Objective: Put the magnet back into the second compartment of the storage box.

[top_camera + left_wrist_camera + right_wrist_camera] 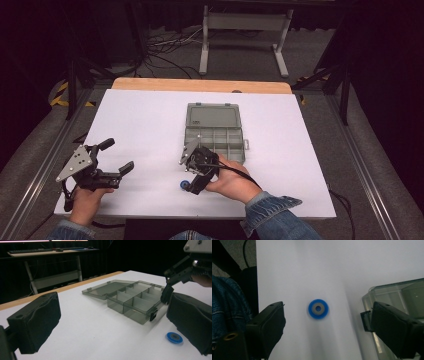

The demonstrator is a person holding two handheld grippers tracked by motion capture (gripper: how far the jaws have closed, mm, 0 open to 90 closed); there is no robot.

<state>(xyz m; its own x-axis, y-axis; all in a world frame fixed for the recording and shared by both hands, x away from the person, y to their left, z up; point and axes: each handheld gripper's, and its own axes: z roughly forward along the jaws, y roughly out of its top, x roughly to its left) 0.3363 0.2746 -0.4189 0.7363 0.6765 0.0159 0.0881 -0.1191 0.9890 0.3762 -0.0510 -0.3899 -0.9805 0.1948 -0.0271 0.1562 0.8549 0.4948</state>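
White counter [150, 125] carried our open compartment box [216, 131]. We held the right gripper [322, 322], jaws wide and empty, directly over the blue disc [318, 308]; the left gripper [112, 157], also open and empty, stood well apart.

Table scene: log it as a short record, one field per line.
surface: white table
box: grey plastic organizer box, lid open and flat, compartments look empty
small part: blue disc with grey centre, on the table beside the box
right gripper: open, jaws either side of the disc, not touching it
left gripper: open, holding nothing, apart from the box
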